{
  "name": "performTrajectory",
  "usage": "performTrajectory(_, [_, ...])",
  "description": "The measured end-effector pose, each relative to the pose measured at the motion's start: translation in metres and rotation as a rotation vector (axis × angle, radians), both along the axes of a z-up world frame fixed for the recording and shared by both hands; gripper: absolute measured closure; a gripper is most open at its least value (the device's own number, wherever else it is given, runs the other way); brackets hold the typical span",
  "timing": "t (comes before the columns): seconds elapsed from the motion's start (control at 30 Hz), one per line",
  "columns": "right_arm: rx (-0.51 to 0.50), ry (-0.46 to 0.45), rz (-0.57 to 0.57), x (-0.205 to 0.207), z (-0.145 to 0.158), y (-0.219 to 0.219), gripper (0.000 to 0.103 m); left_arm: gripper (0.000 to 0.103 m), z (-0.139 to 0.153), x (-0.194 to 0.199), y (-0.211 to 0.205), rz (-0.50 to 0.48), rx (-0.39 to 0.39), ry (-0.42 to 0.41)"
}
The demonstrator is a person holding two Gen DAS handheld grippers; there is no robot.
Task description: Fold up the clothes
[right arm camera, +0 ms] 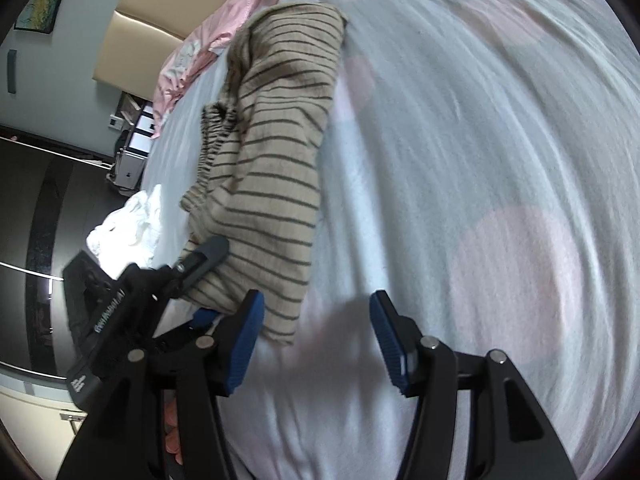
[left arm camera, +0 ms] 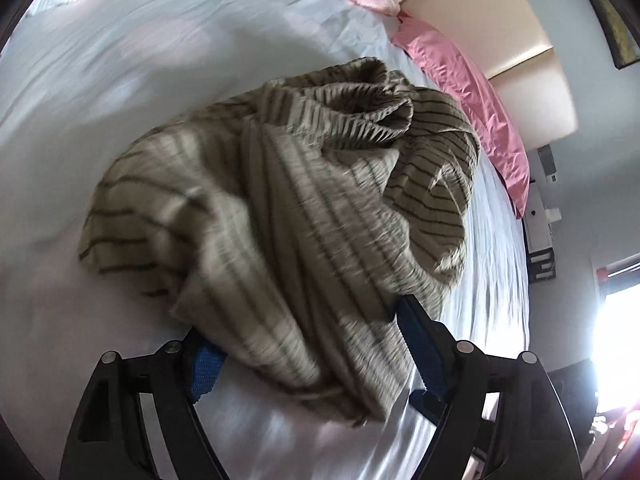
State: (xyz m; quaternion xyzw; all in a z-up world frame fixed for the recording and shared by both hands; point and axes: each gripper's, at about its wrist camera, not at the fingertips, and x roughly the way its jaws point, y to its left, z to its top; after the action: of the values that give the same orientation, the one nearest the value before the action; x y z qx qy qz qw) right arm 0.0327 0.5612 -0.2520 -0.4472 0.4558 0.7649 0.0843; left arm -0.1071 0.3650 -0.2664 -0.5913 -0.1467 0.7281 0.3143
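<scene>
A beige garment with thin dark stripes (left arm camera: 280,208) lies bunched on the bed (left arm camera: 120,60), its gathered waistband at the far end. My left gripper (left arm camera: 310,354) stands wide around the garment's near end. The cloth fills the gap and drapes against the right finger, and the left pad shows bare. In the right wrist view the same garment (right arm camera: 276,160) looks like a long folded strip, with the left gripper (right arm camera: 212,280) straddling its near left edge. My right gripper (right arm camera: 320,340) is open over the sheet, and the garment's near corner rests by its left finger.
The sheet (right arm camera: 480,160) is white with pale pink dots. Pink pillows (left arm camera: 472,92) and a beige headboard (left arm camera: 480,12) sit at the bed's far end. A crumpled white garment (right arm camera: 128,228) lies at the bed's left edge, beyond it a dark wardrobe (right arm camera: 40,220) and bedside drawers (right arm camera: 136,140).
</scene>
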Motion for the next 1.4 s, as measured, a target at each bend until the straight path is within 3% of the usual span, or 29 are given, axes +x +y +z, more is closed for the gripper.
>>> performTrajectory(0.03, [0.002,-0.004,-0.003,-0.001,-0.002,0.001,0.049,0.026,0.0,0.0,0.004,0.004,-0.001,0.011])
performTrajectory(0.1, [-0.014,-0.001,-0.013,-0.001,-0.006,0.003,0.049,0.045,0.002,-0.002,0.011,0.0,-0.01,0.038])
performTrajectory(0.17, [-0.024,0.004,-0.021,-0.002,-0.007,0.005,0.049,0.073,0.002,-0.005,0.017,-0.014,-0.038,0.054])
performTrajectory(0.27, [-0.022,0.008,-0.026,-0.003,-0.007,0.006,0.049,0.089,0.007,-0.008,0.016,-0.016,-0.041,0.068])
performTrajectory(0.57, [0.034,-0.001,-0.025,-0.001,0.0,0.007,0.049,0.095,0.048,-0.011,0.0,-0.101,-0.009,0.064])
performTrajectory(0.87, [0.14,-0.001,0.041,0.008,0.027,-0.013,0.05,0.096,0.068,-0.027,-0.064,-0.213,-0.131,-0.04])
performTrajectory(0.97, [0.169,0.007,0.085,0.007,0.034,-0.026,0.056,0.096,0.073,-0.036,-0.09,-0.233,-0.2,-0.042])
performTrajectory(1.1, [0.222,0.035,0.182,-0.004,0.05,-0.05,0.07,0.096,0.067,-0.053,-0.124,-0.215,-0.277,-0.062])
performTrajectory(1.4, [0.33,0.087,0.429,-0.08,0.086,-0.089,0.07,0.093,0.039,-0.066,-0.135,-0.112,-0.287,-0.111])
